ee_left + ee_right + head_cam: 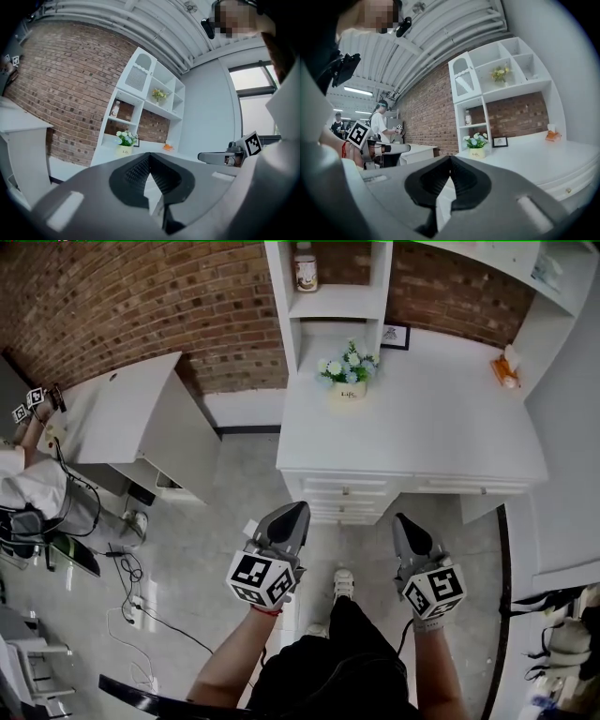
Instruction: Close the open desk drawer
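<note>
The white desk (412, 427) stands ahead of me with a stack of drawers (345, 495) under its left part and a wide drawer (469, 487) to the right. From the head view I cannot tell which drawer stands out. My left gripper (301, 507) hangs just in front of the stack's lower left, shut and empty. My right gripper (401, 518) is held beside the stack's right edge, also shut and empty. Neither touches the desk. Each gripper view shows closed jaws, left gripper (149, 155) and right gripper (450, 158), pointing at the desk top.
A flower pot (349, 373), a small picture frame (395, 335) and an orange object (504, 369) sit on the desk top. White shelves (337, 296) rise behind. Another white desk (141, 418) and a person (28, 486) are at left. Cables (131, 596) lie on the floor.
</note>
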A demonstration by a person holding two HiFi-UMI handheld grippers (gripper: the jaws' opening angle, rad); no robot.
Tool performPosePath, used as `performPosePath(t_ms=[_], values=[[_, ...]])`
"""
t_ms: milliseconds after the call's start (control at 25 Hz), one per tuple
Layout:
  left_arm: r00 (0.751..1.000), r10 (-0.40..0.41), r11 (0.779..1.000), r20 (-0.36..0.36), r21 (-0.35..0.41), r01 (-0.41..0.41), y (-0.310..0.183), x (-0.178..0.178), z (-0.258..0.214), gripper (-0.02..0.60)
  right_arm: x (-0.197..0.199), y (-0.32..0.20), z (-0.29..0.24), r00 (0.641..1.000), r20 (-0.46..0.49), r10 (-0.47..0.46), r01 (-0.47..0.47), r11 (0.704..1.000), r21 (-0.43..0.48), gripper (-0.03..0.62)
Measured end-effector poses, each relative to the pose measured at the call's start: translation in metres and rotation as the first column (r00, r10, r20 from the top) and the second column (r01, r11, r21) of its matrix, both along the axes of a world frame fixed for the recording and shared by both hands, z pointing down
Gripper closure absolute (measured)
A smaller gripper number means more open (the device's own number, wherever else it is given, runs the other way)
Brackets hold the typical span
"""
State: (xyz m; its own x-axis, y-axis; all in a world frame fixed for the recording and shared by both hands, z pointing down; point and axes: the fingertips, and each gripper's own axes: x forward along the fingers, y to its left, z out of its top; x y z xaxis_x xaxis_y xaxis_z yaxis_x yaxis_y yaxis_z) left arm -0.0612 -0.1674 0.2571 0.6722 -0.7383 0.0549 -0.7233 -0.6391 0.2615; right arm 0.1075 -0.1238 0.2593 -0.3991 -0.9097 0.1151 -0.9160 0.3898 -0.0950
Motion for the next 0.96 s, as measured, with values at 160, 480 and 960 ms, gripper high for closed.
performPosePath(t_ms=[160, 480, 960], values=[[1.0, -0.018, 1.0, 0.009, 0.02, 0.018, 0.003, -0.014, -0.016, 0.58, 0.006, 0.004, -0.021, 1.0, -0.014, 0.012, -0.012, 1.0, 0.023, 0.594], [0.996, -0.063, 0.996, 0.062, 0.068, 0.058, 0.013, -0.04, -0.037, 0.58, 0.009, 0.018, -0.049, 0.999, -0.023, 0.022, -0.021, 0.998, 0.06, 0.594], [0.998, -0.045, 0.997, 0.051, 0.071, 0.041, 0.028, -0.058, -0.06, 0.58, 0.007, 0.026, -0.085, 0.998, -0.036, 0.046, -0.043, 0.995, 0.093, 0.592]])
